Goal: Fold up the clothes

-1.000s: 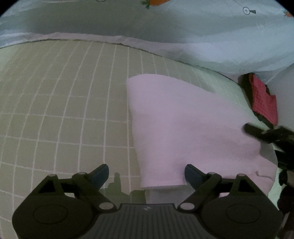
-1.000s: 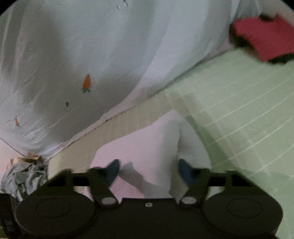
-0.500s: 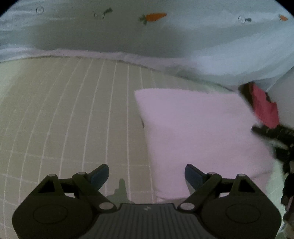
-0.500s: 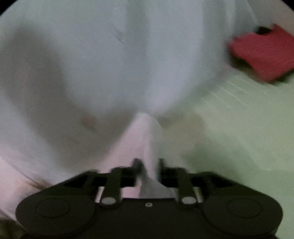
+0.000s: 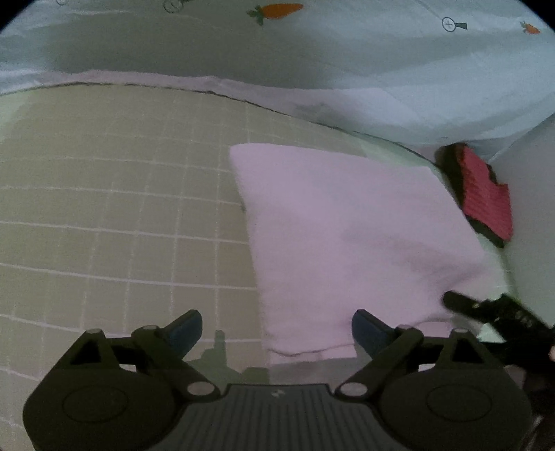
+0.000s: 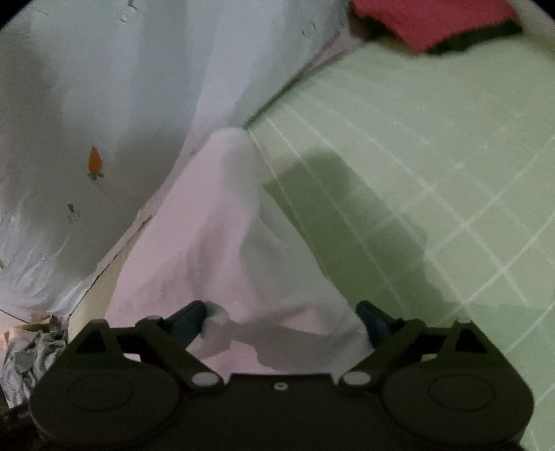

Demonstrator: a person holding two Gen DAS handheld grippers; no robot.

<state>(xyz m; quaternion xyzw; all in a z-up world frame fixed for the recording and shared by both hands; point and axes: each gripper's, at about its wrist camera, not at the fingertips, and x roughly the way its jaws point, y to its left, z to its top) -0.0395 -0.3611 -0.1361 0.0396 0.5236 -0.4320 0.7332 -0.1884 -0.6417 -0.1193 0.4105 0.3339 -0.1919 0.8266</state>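
Observation:
A pale pink folded cloth (image 5: 350,236) lies flat on the green checked bed sheet (image 5: 114,215). My left gripper (image 5: 277,329) is open just above the cloth's near edge, its right finger over the cloth and nothing gripped. In the right wrist view the same cloth (image 6: 215,239) stretches away from my right gripper (image 6: 281,321). Its jaws are opening wide; a bunched corner of the cloth lies between them, touching the left finger, with the pads apart. The right gripper's dark fingertips (image 5: 485,308) show at the cloth's right corner in the left wrist view.
A red and black knitted item (image 5: 485,194) lies beyond the cloth at the right, also seen as the red knit (image 6: 433,20). A white quilt with carrot prints (image 5: 277,41) runs along the sheet's far edge. Crumpled grey clothing (image 6: 27,354) sits at the far left.
The right gripper closed on the cloth's corner, carried it down onto the sheet, then spread its jaws wide. The cloth went from a raised flap to lying flat. The left gripper stayed open and nearly still.

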